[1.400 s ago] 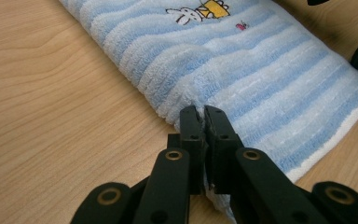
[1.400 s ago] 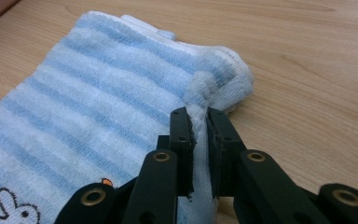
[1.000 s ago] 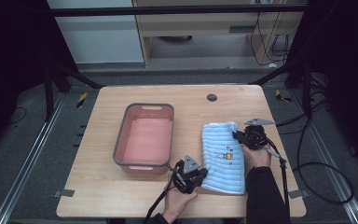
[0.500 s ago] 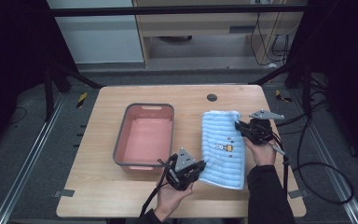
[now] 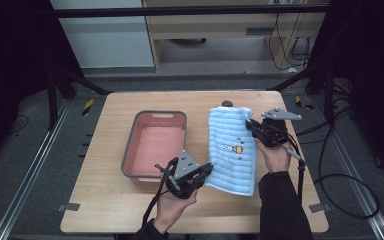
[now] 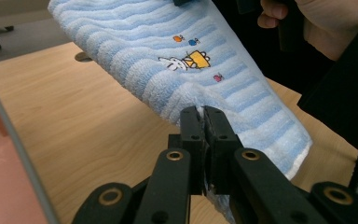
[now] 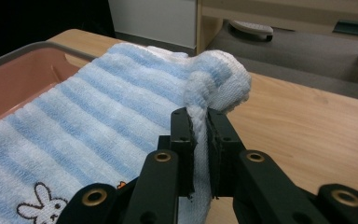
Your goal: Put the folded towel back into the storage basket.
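A blue and white striped towel [image 5: 232, 147] with a small rabbit picture hangs stretched above the wooden table [image 5: 105, 220]. My left gripper [image 5: 206, 172] is shut on its near left corner [image 6: 200, 100], and the towel [image 6: 177, 56] runs away from the jaws. My right gripper [image 5: 251, 124] is shut on the far right corner, where the cloth bunches over the jaws [image 7: 214, 88]. The towel [image 7: 74, 135] slopes down towards the left in the right gripper view.
A pink tub with a grey rim [image 5: 130, 150] stands empty on the table left of the towel, also the tub rim [image 7: 23, 49] behind the cloth. A round hole [image 5: 227, 104] sits in the table's far edge. Cables trail at the right.
Both grippers have lifted the towel off the table and drawn it taut. My right gripper moved farther away and up; the left one shifted a little left.
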Demonstrator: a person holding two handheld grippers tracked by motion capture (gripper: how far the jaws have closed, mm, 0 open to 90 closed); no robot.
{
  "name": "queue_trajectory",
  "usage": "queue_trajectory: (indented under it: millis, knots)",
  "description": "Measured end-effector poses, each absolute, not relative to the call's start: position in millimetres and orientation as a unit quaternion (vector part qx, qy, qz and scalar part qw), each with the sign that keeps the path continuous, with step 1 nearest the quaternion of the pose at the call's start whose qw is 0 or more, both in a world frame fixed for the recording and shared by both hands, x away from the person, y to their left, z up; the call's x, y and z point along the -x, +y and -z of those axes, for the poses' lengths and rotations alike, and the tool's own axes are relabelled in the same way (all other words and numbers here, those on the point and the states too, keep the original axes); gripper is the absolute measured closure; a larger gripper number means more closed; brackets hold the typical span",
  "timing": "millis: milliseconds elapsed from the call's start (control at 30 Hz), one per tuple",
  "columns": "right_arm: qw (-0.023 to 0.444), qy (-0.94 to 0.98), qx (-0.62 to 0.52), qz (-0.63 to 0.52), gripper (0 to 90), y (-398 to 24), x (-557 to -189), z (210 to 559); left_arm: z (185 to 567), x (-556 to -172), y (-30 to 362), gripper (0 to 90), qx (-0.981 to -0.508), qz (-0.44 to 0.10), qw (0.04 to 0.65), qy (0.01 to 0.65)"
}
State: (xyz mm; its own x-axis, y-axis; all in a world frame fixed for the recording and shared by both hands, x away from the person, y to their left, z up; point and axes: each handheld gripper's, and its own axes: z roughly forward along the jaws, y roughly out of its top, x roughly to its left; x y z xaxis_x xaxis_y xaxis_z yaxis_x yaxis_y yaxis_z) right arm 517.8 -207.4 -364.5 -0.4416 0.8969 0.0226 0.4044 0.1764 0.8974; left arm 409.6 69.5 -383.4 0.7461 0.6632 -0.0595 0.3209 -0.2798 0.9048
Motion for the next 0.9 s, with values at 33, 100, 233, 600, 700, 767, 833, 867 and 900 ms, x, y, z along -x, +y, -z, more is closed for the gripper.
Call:
queue_trajectory:
  millis: [33,100,233,600,700,767,833,867,900]
  knots:
    - [0.272,0.716,-0.453,-0.456,82.5,-205,-518,362,382,-410,72,87.3,-0.781,-0.167,0.513,0.316]
    - [0.273,0.713,-0.452,-0.460,82.5,-202,-519,358,378,-412,78,87.3,-0.777,-0.167,0.515,0.320]
    - [0.275,0.709,-0.450,-0.469,82.5,-194,-521,351,373,-413,87,87.4,-0.775,-0.172,0.517,0.321]
    - [0.283,0.709,-0.435,-0.478,82.5,-165,-529,335,359,-416,113,87.3,-0.765,-0.190,0.522,0.326]
    - [0.282,0.708,-0.433,-0.482,82.5,-160,-530,332,357,-418,119,87.3,-0.762,-0.192,0.524,0.330]
    - [0.283,0.708,-0.430,-0.484,82.5,-154,-532,330,354,-419,126,87.3,-0.760,-0.197,0.523,0.333]
    - [0.282,0.707,-0.429,-0.486,82.5,-149,-534,328,352,-419,129,87.3,-0.759,-0.198,0.522,0.334]
    - [0.281,0.707,-0.428,-0.488,82.5,-145,-535,327,350,-419,134,87.3,-0.758,-0.202,0.521,0.336]
    - [0.281,0.707,-0.427,-0.489,82.6,-143,-536,327,349,-419,136,87.3,-0.757,-0.205,0.522,0.337]
